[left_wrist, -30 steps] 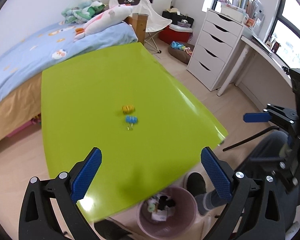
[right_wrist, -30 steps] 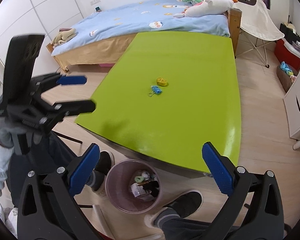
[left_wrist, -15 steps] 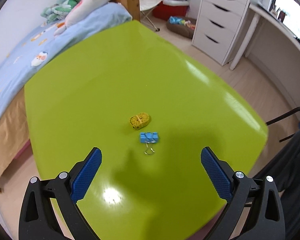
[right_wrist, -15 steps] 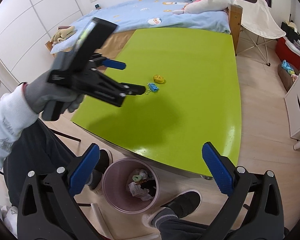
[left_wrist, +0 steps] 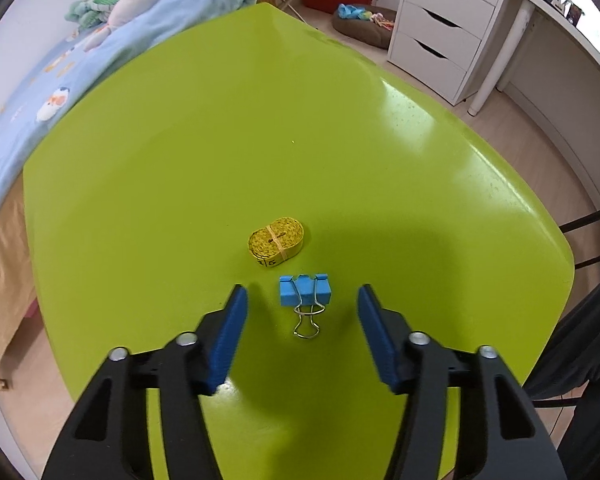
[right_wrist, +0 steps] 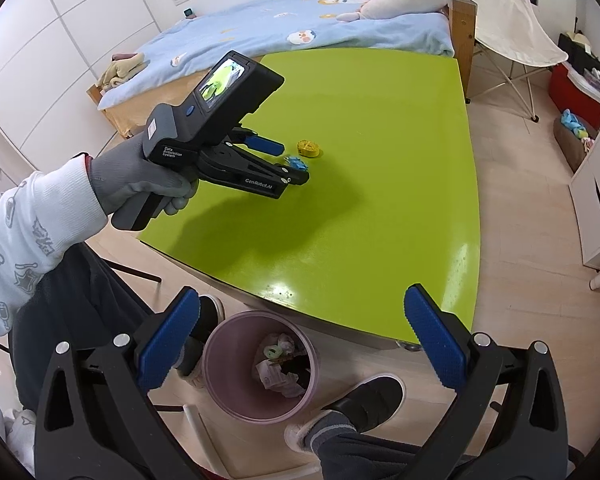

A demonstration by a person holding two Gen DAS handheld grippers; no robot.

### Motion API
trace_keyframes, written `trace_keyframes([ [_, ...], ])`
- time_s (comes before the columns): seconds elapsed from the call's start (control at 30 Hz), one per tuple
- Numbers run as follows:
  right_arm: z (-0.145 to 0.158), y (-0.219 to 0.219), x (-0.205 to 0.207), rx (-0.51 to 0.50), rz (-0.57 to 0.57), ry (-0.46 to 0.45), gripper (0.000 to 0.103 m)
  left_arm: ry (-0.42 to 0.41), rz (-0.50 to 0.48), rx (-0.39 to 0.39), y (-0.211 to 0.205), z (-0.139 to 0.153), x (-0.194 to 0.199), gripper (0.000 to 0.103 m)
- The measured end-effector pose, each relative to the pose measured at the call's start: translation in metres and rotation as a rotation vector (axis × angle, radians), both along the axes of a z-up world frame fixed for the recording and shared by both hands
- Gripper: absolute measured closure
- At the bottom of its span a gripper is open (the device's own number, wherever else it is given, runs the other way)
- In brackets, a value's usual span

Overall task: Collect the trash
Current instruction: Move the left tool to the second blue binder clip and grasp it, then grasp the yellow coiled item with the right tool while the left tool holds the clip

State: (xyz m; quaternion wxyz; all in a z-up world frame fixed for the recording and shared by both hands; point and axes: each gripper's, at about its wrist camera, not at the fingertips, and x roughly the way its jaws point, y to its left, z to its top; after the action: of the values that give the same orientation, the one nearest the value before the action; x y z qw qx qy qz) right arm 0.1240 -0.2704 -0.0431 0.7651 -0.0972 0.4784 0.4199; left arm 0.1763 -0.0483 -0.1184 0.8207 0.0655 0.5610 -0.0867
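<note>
- The left gripper (left_wrist: pixel 302 300) is straddling the blue binder clip (left_wrist: pixel 305 290), jaws wide: lower onto the surface (left_wrist: pixel 180 160), pinching its body, not the wire.
- The right gripper (right_wrist: pixel 300 332) is hovering wide above the bin (right_wrist: pixel 220 344).

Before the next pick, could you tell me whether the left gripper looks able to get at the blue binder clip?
Probably yes: the left gripper has its jaws open on either side of the blue binder clip, with nothing between; the yellow tape measure roll lies just beyond.
</note>
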Motion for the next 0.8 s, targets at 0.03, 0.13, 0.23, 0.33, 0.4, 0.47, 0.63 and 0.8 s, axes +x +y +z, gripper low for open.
trace_keyframes([
  [0.03,-0.001,0.0,0.0,-0.001,-0.001,0.002,0.003,-0.001,-0.002,0.004,-0.001,-0.001,0.0,0.052],
  [0.13,-0.003,-0.001,0.001,-0.001,-0.002,0.007,0.003,-0.009,-0.001,-0.002,0.0,0.0,0.0,0.055],
  [0.23,-0.003,0.0,0.001,0.0,0.0,0.006,0.003,-0.007,-0.009,-0.009,-0.001,0.0,0.002,0.064],
  [0.33,-0.003,0.002,0.001,-0.002,0.001,0.006,0.003,-0.004,-0.013,-0.003,-0.003,0.001,0.003,0.079],
  [0.4,-0.003,0.003,0.001,-0.003,0.003,0.006,0.003,-0.002,-0.008,-0.006,-0.002,0.001,0.005,0.079],
  [0.47,-0.003,0.005,0.001,-0.006,0.005,0.003,0.003,-0.004,-0.001,-0.015,-0.001,0.003,0.005,0.079],
  [0.63,0.0,0.013,0.005,-0.008,0.014,-0.007,0.003,-0.024,0.029,-0.028,0.009,0.014,-0.004,0.079],
  [0.8,0.006,0.031,0.017,-0.011,0.037,-0.019,0.003,-0.051,0.064,-0.036,0.024,0.031,-0.018,0.079],
])
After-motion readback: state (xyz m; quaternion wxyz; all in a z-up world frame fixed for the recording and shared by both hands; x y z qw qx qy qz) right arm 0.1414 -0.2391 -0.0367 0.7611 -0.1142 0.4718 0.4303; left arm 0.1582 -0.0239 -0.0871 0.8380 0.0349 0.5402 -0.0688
